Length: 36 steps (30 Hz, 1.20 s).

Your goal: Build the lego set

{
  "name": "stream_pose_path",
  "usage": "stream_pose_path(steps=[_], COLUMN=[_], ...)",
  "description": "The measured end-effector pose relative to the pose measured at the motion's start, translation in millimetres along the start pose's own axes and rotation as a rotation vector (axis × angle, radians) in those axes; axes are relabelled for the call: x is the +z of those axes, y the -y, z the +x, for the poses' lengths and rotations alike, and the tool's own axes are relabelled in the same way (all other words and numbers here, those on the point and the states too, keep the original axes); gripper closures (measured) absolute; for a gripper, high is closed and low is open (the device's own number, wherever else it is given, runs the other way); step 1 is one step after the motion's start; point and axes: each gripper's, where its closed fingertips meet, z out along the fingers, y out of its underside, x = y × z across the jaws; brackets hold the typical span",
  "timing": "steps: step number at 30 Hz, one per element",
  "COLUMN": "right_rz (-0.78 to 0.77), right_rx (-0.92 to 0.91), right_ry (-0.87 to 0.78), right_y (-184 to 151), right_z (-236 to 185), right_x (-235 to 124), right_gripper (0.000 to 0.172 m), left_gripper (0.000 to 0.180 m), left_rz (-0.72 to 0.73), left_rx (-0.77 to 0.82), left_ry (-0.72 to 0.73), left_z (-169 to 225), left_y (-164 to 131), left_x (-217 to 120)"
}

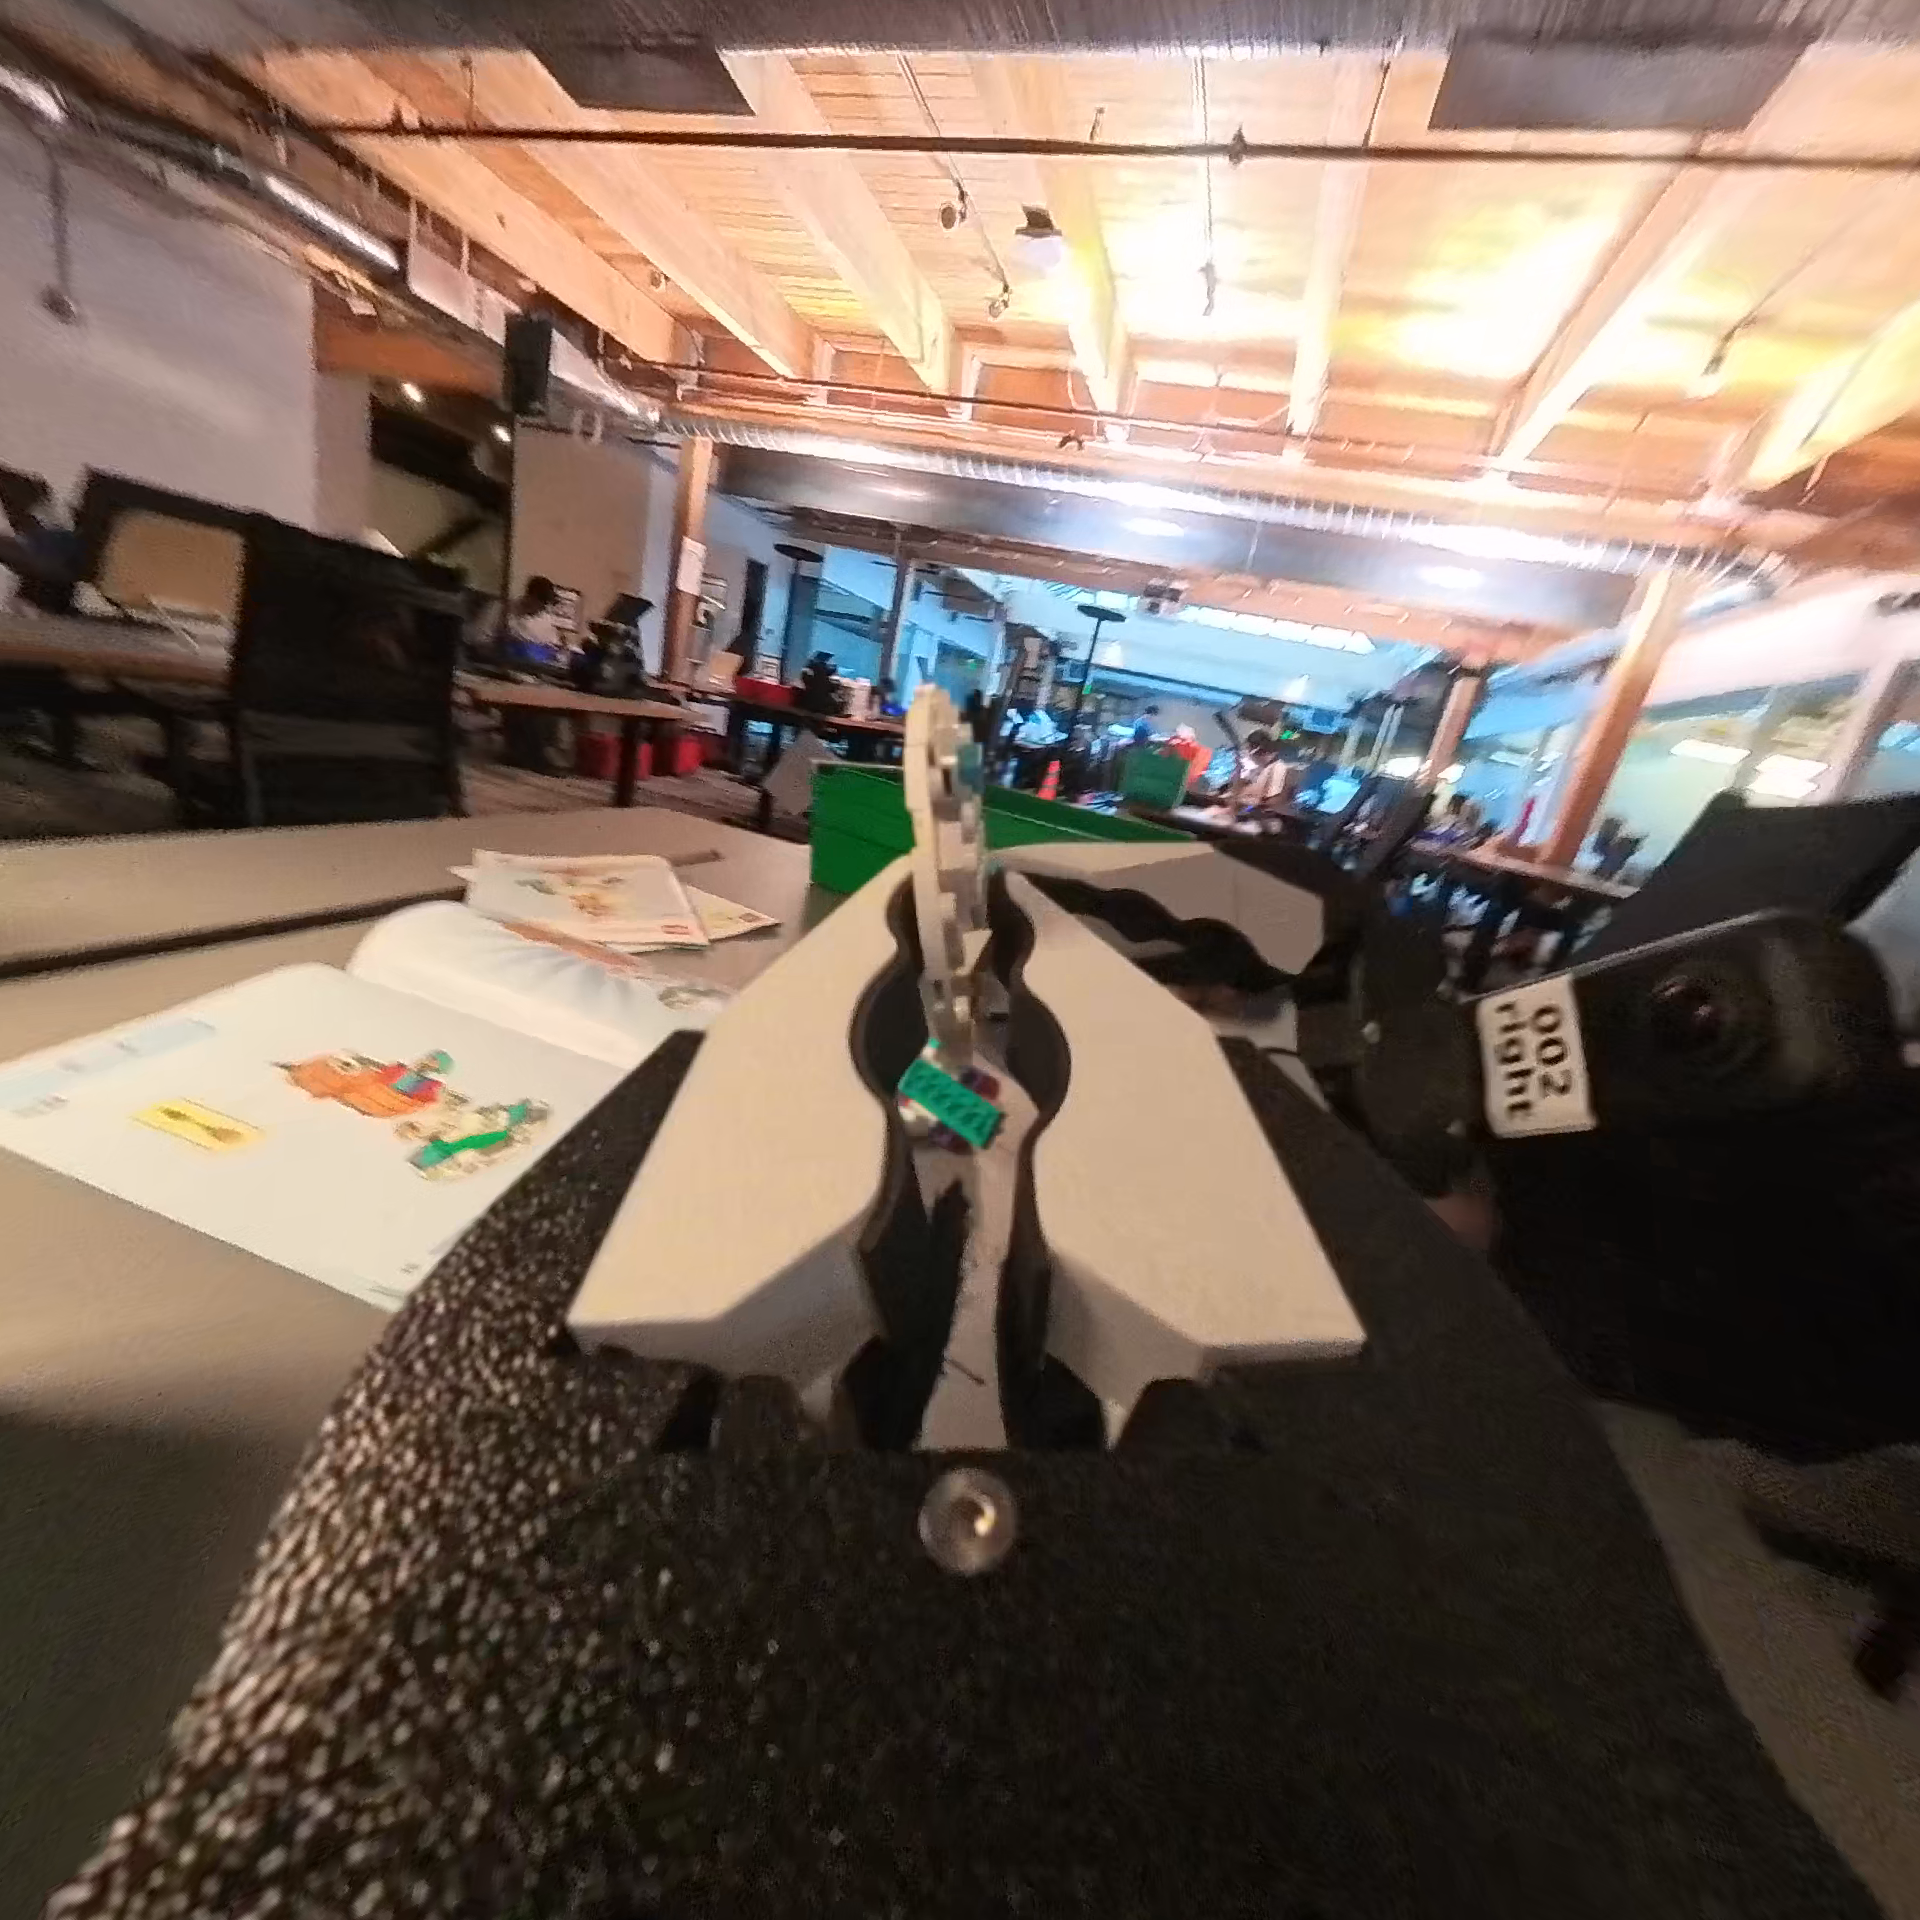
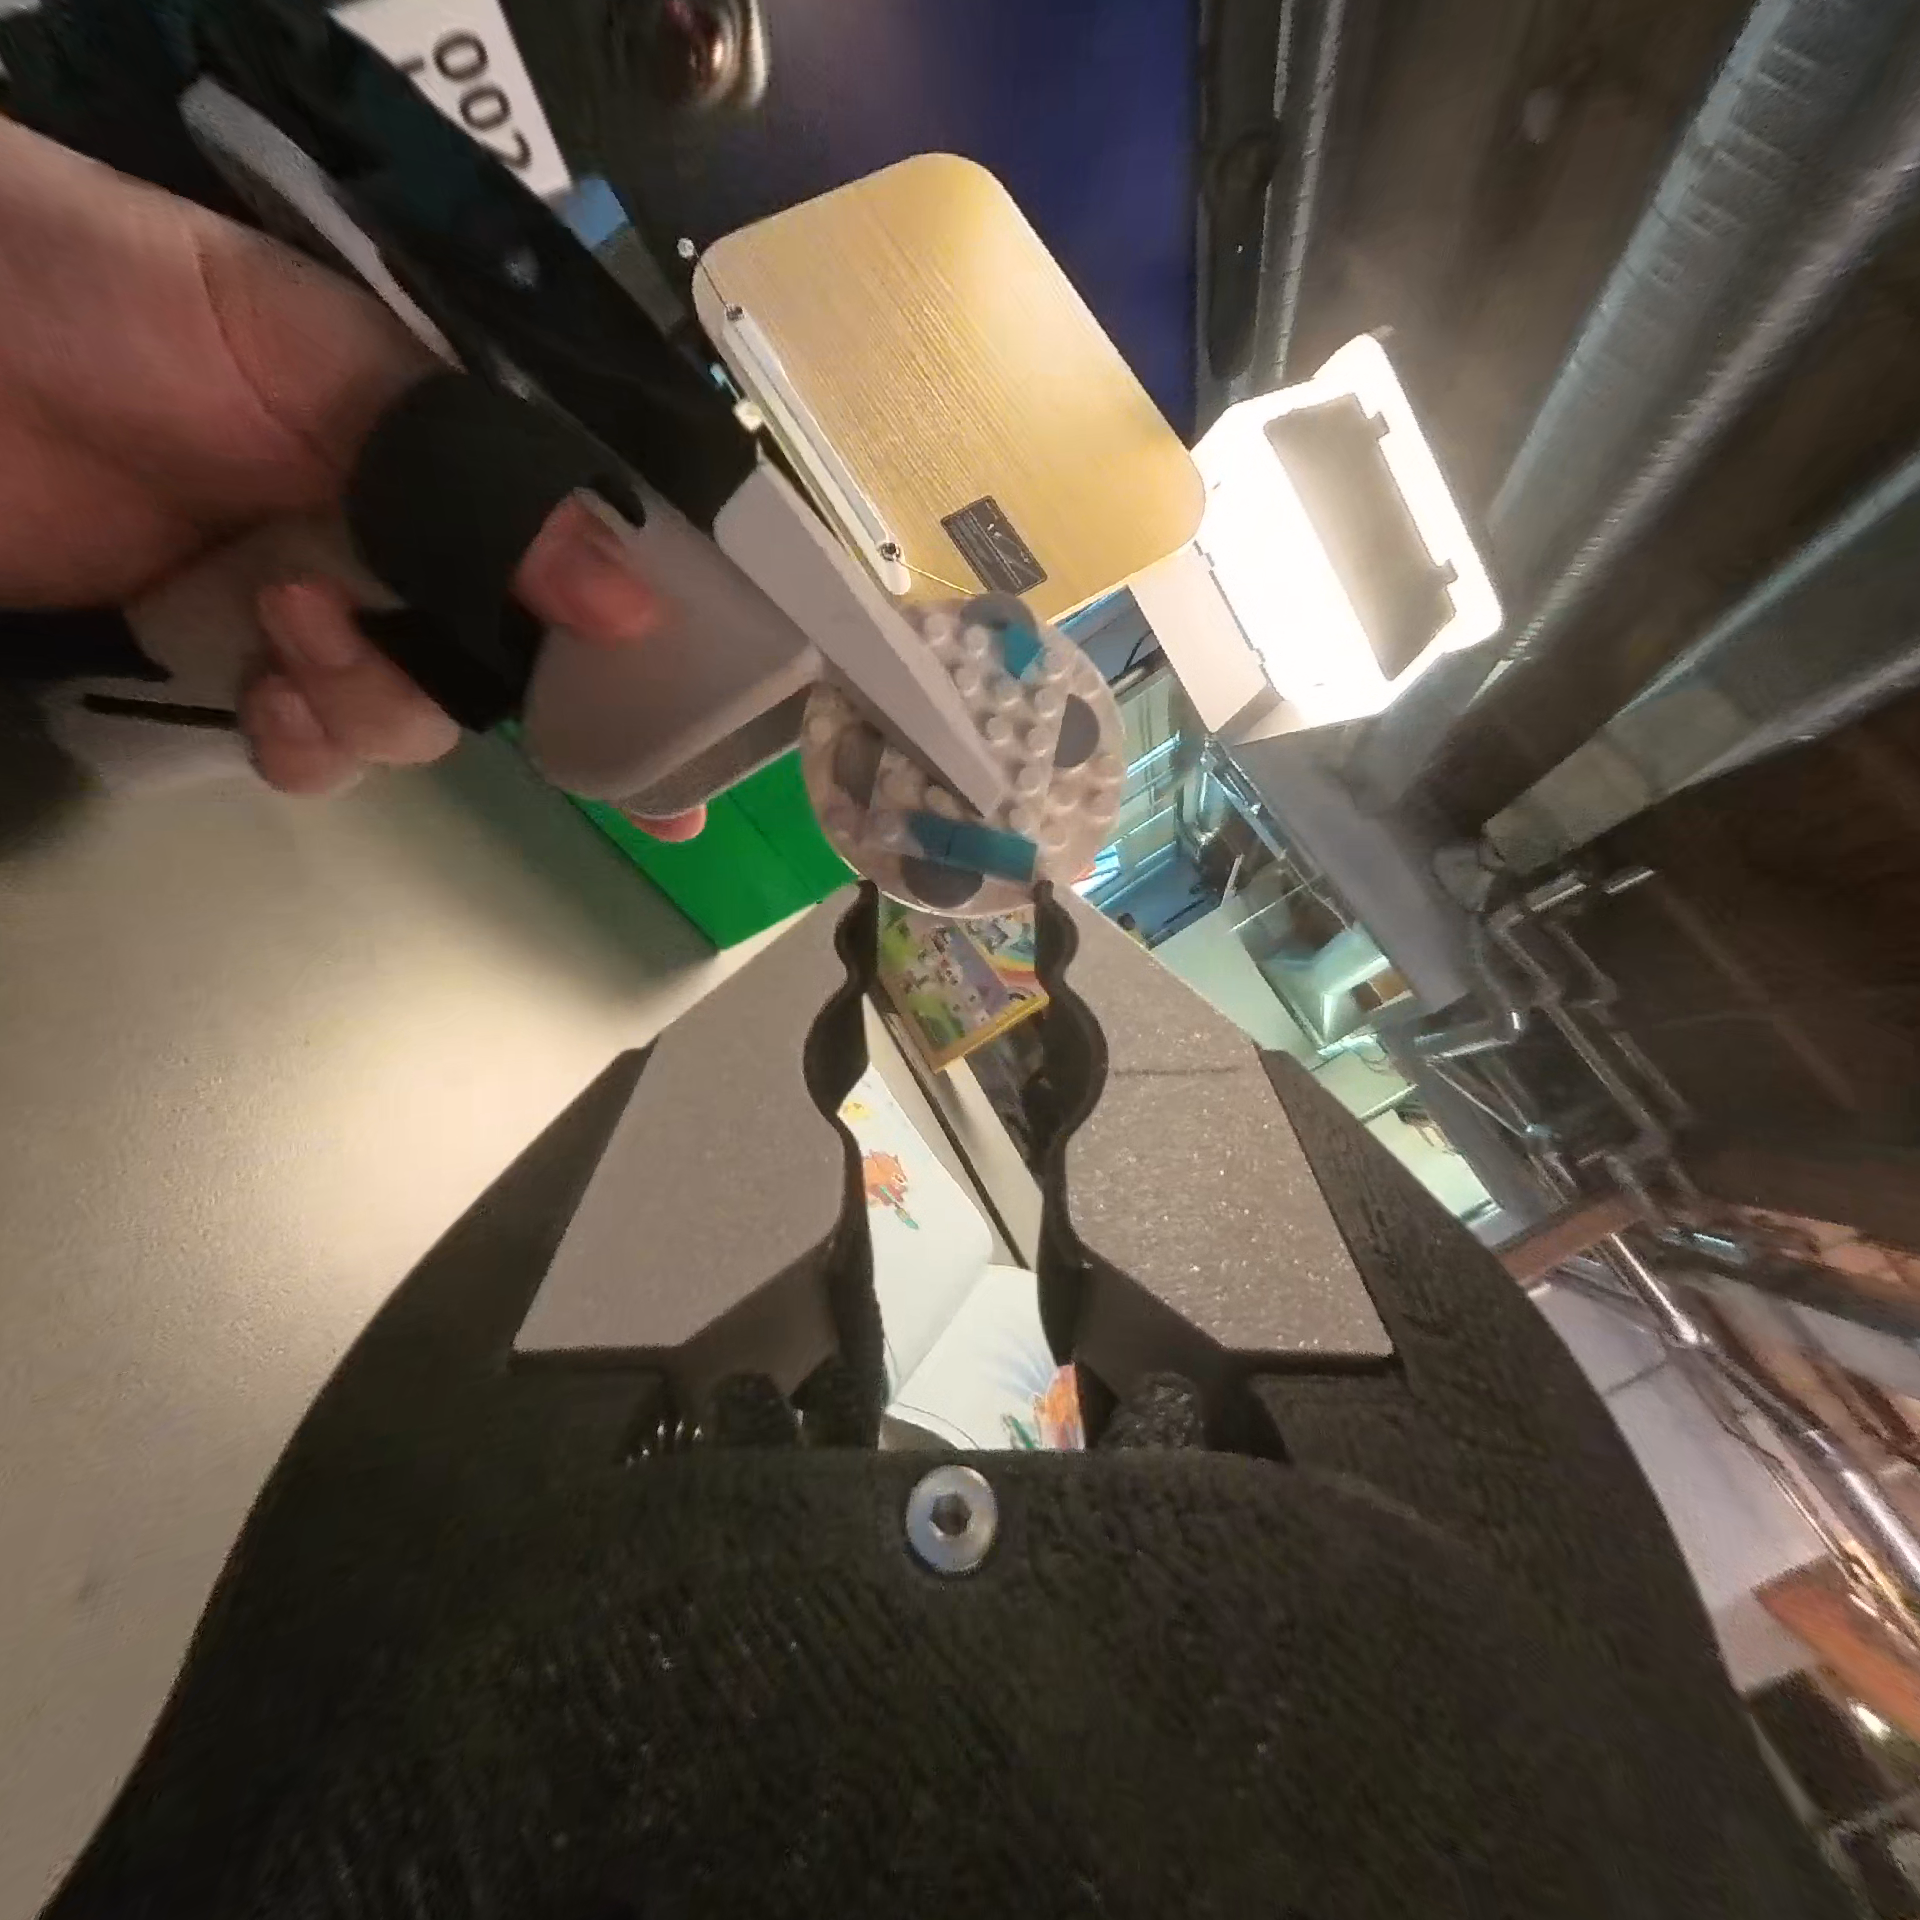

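My left gripper [image 1: 951, 883] is shut on a round white studded plate [image 1: 940, 790], seen edge-on and sticking up past the fingertips. A small green studded piece [image 1: 951, 1107] sits lower down between the fingers. In the right wrist view the plate [image 2: 1049, 769] faces me, with teal and dark grey pieces on it, clamped by the left gripper's white fingers [image 2: 914, 686]. My right gripper [image 2: 951, 909] is open, its tips standing on either side of the plate's lower rim. Its fingers [image 1: 1164, 894] also show just right of the plate in the left wrist view.
An open instruction booklet [image 1: 312, 1091] and loose leaflets [image 1: 603, 894] lie on the grey table [image 1: 156, 1403]. A green bin [image 1: 862, 831] stands behind, also in the right wrist view [image 2: 665, 852]. A hand [image 2: 156, 395] holds the left gripper. A colourful box [image 2: 956, 987] lies beyond. My two grippers' fingertips are within a few centimetres of each other.
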Motion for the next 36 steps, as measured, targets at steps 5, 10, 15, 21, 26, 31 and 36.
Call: stream_pose_path(steps=[5,10,15,21,26,31,36], right_rz=[0.027,0.066,0.073,0.034,-0.037,0.002,0.003], right_rx=[0.022,-0.001,0.098,0.116,-0.182,-0.378,-0.445], right_ry=[0.013,0.026,0.021,0.024,-0.037,-0.135,-0.12], right_y=[4,13,12,2,-9,7,7], right_z=[0,-4,3,8,9,13,7], right_x=[-2,-5,-5,-4,-1,-4,-5], right_gripper=[0.147,0.155,0.148,0.139,0.119,0.125,0.141], left_gripper=[0.175,0.176,0.176,0.176,0.175,0.175,0.175], left_rz=[0.002,-0.035,-0.05,-0.089,-0.033,-0.038,-0.046], left_rx=[0.162,0.243,0.357,0.438,0.144,-0.211,-0.23], left_ry=[0.03,0.056,0.079,0.162,0.034,-0.119,-0.127], left_z=[3,2,4,-5,9,18,18], left_y=[2,-5,-7,-9,-3,-4,-4], left_x=[-1,2,2,1,2,4,3])
